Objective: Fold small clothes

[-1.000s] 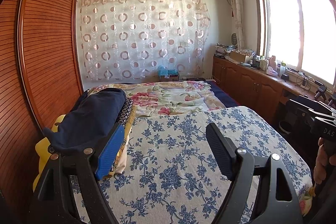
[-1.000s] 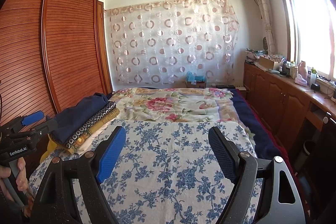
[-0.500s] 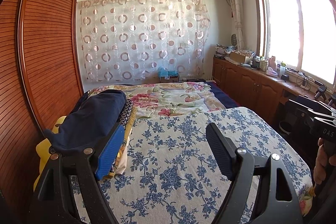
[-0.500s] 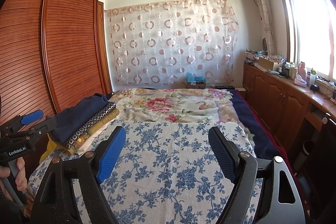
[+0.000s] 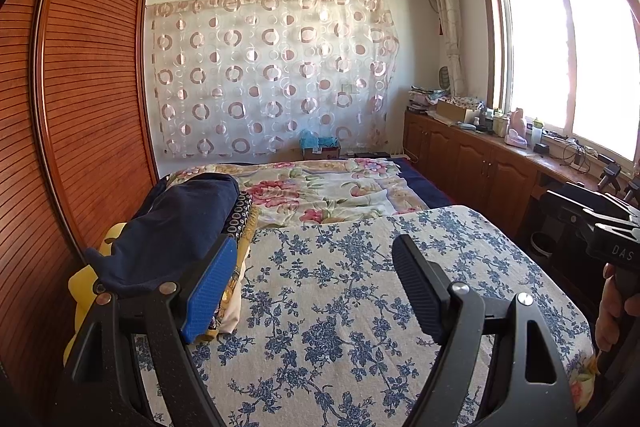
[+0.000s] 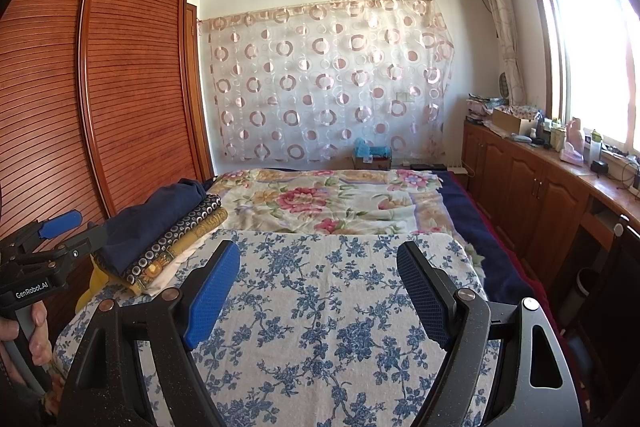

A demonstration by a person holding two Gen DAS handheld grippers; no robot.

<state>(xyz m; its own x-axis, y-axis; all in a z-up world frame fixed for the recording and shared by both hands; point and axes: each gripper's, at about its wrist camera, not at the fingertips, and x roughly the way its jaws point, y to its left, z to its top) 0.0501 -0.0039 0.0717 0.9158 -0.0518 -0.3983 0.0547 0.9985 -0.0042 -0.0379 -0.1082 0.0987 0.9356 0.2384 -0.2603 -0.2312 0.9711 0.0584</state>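
Both hand-held grippers, left hand-held gripper point(image 5: 316, 287) and right hand-held gripper point(image 6: 318, 293), gape wide, empty

Bed point(image 5: 420, 187): blue-flowered cloth point(image 5: 360, 307) over near end, folded clothes stack point(image 5: 188, 227) at left edge, floral quilt point(image 5: 320, 187) beyond.

"GenRobot.AI" on left claw point(image 6: 60, 231); "DAS" on right claw point(image 5: 580, 211)
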